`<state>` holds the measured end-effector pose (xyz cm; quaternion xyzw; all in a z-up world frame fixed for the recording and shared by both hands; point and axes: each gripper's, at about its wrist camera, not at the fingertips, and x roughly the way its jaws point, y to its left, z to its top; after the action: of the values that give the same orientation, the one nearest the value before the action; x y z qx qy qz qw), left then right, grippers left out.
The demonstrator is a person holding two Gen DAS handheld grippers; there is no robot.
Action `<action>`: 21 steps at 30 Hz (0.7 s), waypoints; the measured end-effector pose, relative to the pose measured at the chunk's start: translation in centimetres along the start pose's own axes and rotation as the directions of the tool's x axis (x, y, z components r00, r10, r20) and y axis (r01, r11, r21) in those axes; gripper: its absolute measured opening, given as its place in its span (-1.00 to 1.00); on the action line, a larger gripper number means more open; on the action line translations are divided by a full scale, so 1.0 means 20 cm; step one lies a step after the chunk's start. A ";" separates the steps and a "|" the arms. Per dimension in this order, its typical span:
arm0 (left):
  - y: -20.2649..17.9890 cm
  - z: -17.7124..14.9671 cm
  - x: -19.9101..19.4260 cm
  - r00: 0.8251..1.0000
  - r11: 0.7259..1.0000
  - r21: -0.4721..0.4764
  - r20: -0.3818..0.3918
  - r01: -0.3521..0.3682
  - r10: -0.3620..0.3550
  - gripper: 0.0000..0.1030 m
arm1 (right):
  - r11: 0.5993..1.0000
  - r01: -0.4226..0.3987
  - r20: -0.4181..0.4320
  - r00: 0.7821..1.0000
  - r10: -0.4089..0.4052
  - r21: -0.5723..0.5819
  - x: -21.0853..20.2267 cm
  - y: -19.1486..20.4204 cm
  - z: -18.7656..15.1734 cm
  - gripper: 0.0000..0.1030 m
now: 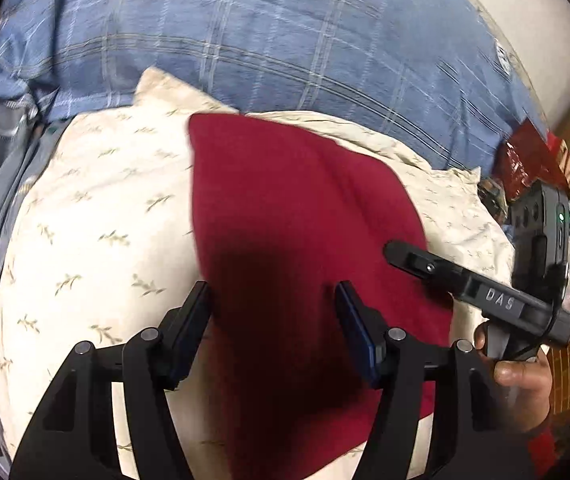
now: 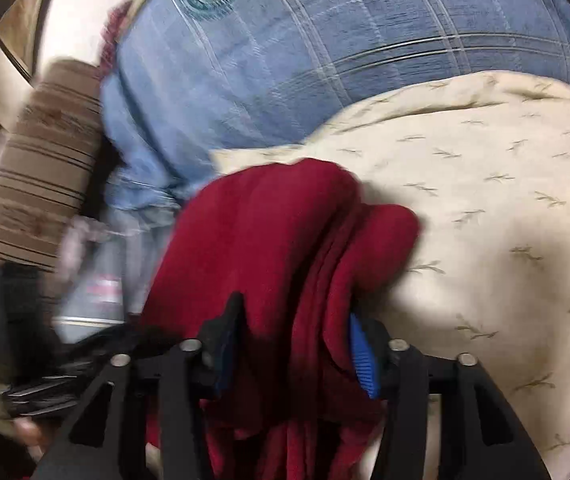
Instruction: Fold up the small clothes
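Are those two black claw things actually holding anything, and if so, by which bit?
The right gripper has a bunched fold of the red cloth between its fingers. The left gripper straddles the cloth; whether either truly pinches it cannot be told.

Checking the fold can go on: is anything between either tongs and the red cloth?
Nothing visible. The red cloth lies bunched between the right tongs; the left tongs hang directly over it.

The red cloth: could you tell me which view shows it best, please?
The left wrist view shows the red cloth best: it lies spread over the cream sheet, most of its outline visible. The right wrist view shows it only bunched in folds between that gripper's fingers, its lower part hidden.
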<state>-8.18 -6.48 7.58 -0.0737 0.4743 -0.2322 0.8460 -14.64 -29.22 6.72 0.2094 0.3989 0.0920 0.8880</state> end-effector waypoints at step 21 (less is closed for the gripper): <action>0.00 -0.01 0.04 0.981 0.984 0.097 0.139 -0.150 0.136 0.64 | 0.917 0.134 0.025 0.991 -0.134 -0.375 -0.08 0.30 -0.06 0.04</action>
<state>-7.98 -6.72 6.89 -0.0090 0.4082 -0.1905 0.8927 -16.56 -23.91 9.71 0.0077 0.3877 0.1060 0.9156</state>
